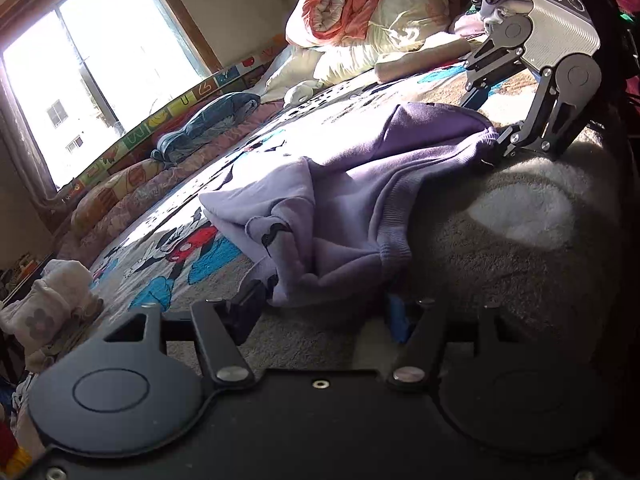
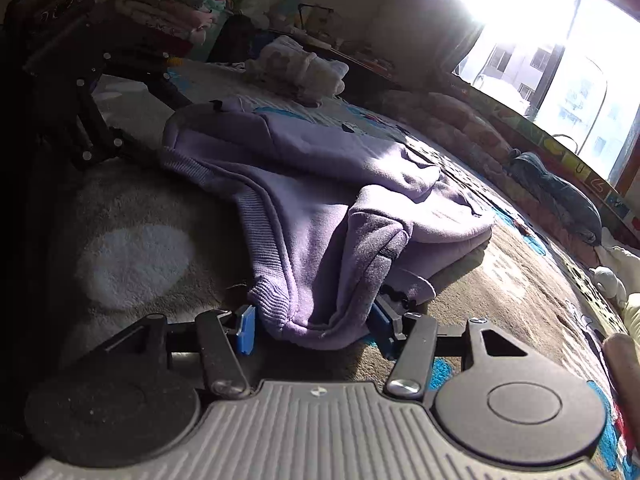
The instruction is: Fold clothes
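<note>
A lilac sweatshirt (image 1: 344, 184) with a ribbed hem lies crumpled on a cartoon-print blanket (image 1: 176, 256). In the left wrist view my left gripper (image 1: 324, 312) sits low at the near end, its fingers closed around a bunched corner of the hem. My right gripper (image 1: 490, 152) stands at the upper right, pinching the other hem corner. The right wrist view shows the right gripper (image 2: 312, 326) with its blue pads (image 2: 245, 328) pressing a thick fold of the sweatshirt (image 2: 320, 184). My left gripper (image 2: 156, 132) is dark at the far hem corner. The hem runs stretched between the two grippers.
A heap of cream and orange bedding (image 1: 372, 12) fills the back. A crumpled blue garment (image 1: 208, 124) lies along the bright window (image 1: 100, 64). A pale clothes pile (image 2: 296, 66) and a folded stack (image 2: 172, 4) sit behind the sweatshirt. Grey fleece with a white patch (image 2: 132, 264) lies beside the hem.
</note>
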The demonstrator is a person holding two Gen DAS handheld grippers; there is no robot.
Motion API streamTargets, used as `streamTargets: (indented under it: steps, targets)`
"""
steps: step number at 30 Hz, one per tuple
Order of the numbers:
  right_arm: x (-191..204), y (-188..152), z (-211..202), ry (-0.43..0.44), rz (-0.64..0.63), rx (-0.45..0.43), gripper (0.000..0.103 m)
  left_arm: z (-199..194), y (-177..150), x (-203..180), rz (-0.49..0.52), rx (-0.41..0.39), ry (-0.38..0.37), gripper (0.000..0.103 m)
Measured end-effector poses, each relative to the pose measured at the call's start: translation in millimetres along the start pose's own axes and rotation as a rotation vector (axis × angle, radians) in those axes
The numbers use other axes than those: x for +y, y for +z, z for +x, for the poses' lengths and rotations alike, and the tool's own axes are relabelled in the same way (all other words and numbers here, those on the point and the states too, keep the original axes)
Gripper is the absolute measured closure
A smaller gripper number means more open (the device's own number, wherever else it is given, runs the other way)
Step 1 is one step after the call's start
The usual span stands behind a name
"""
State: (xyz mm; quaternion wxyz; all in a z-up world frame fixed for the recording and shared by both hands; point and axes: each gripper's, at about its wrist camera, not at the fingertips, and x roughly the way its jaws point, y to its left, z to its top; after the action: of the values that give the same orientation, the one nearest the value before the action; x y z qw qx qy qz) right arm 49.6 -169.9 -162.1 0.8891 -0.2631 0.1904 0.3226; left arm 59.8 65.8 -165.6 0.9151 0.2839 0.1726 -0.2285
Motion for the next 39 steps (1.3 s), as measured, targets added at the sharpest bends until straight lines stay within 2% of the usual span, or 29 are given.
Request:
streamTargets:
  steps: [8, 12, 15, 18, 24, 28, 32, 36, 39]
  targets:
    - [-7, -2, 3, 0.009, 0.049, 0.007, 0.041, 17, 4, 13, -0.128, -0.019, -0.113, 0.042]
    - [-8, -1, 4, 0.012, 0.063, 0.011, 0.039, 16, 10, -1, -0.032, -0.044, -0.112, 0.042]
    - [-8, -1, 5, 0.011, 0.064, 0.013, 0.039, 16, 11, -2, -0.006, -0.06, -0.125, 0.042]
    - [-8, -1, 6, 0.013, 0.066, 0.015, 0.039, 13, 12, 0, 0.085, -0.068, -0.12, 0.042]
    - [-10, -1, 6, 0.018, 0.077, 0.018, 0.038, 18, 11, 11, 0.122, -0.071, -0.229, 0.041]
    - [-11, -2, 7, 0.021, 0.083, 0.019, 0.038, 27, 13, 24, 0.149, -0.037, -0.301, 0.034]
    - [-11, -1, 8, 0.021, 0.083, 0.019, 0.038, 41, 21, 31, 0.165, 0.007, -0.406, 0.034]
    - [-11, -1, 7, 0.017, 0.078, 0.018, 0.038, 39, 24, 28, 0.214, 0.009, -0.417, 0.034]
    - [-10, -1, 7, 0.013, 0.076, 0.016, 0.038, 33, 24, 32, 0.223, 0.018, -0.393, 0.033]
